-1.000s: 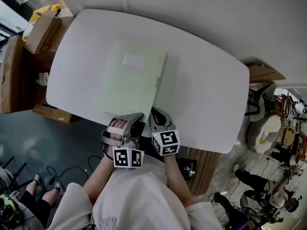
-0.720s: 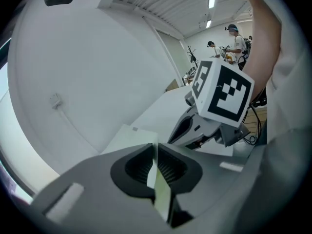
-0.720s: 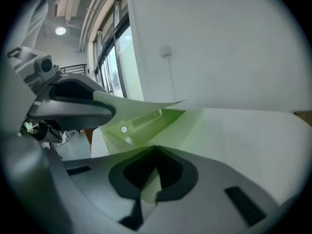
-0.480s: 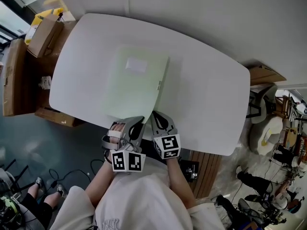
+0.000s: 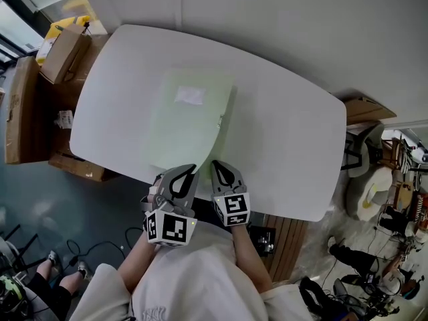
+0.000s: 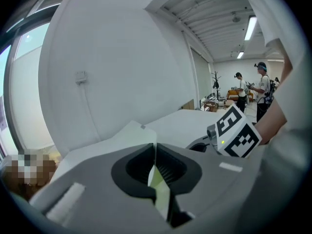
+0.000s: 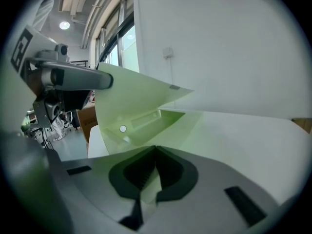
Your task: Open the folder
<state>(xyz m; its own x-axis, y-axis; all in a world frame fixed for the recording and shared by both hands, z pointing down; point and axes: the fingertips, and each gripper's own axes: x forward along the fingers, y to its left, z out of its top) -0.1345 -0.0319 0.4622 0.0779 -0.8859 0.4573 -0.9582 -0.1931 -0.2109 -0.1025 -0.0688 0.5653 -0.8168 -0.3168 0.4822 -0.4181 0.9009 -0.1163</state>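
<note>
Head view: thin pale-green plastic folder (image 5: 190, 122), rectangular, with a white label (image 5: 190, 96) towards its far end, flat on a smooth white round-cornered table (image 5: 287, 146), its near end at the table's near edge. Grey left gripper (image 5: 189, 171), jaws just now closing, pinched on the near edge of the flexible top cover (image 6: 130, 134), raised and bowed. Right gripper (image 5: 217, 167) just beside it on the right, ribbed black pads together on the lower sheet. Between the sheets, glossy green and a moulded pocket (image 7: 146, 117).
</note>
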